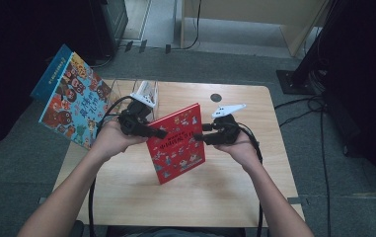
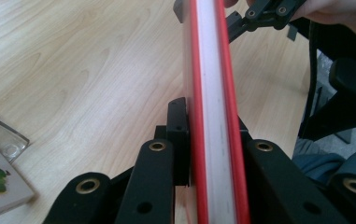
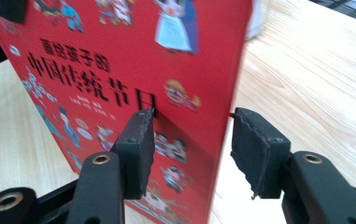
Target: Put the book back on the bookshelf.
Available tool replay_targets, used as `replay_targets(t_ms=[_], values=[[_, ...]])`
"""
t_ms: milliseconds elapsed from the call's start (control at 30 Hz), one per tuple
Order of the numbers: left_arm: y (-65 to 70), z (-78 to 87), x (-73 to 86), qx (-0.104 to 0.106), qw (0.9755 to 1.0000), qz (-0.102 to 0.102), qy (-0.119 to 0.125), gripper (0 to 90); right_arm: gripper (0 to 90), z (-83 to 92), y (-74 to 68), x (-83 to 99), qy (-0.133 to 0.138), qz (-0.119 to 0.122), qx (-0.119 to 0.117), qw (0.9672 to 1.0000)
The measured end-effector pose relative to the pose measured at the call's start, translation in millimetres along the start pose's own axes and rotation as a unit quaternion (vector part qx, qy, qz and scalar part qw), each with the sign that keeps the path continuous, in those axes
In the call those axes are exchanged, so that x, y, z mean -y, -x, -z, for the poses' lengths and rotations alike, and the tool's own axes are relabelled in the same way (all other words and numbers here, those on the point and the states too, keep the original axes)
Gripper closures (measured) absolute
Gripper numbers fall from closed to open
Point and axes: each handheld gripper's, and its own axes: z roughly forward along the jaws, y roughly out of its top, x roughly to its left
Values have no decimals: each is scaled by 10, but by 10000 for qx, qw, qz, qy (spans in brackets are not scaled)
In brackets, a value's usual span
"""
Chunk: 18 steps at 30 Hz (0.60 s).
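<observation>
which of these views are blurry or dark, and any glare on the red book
High view: soft and dim, with black upper corners; the red book is readable and shows no glare. Left gripper view: sharp on the wooden table, the book's page edge is washed out pale. Right gripper view: the cover title is fairly crisp, its right edge and the table beyond smear soft.

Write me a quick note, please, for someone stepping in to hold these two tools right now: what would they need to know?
Left gripper: shut on the red book, clamping its edge; the left gripper view shows both jaws pressed against the covers.
Right gripper: open, jaws straddling the book's opposite edge with a gap on the back side.
Book: held upright and tilted above the wooden table.
Another picture book stands at the table's far left corner, beside a clear stand.
Done: red book lifted.
Left: probably close the right jaws on it, then carry it toward the stand.
</observation>
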Motion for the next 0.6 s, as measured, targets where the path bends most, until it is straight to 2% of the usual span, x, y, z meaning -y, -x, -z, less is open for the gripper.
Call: replay_targets(t_ms=[67,133,300,433,600], values=[[8,14,-11,42,9999,116,4,800,493,34,17,70,127,21,86,9999],[19,44,-23,25,9999,168,23,801,493,59,28,138,66,-21,169,9998],[57,172,4,-103,9997,136,171,802,488,109,80,401,88,29,337,9994],[32,285,53,-185,9992,279,204,801,488,113,145,601,-33,-143,423,9990],[-17,432,146,-322,9984,365,294,800,474,43,200,789,-112,-267,530,9982]])
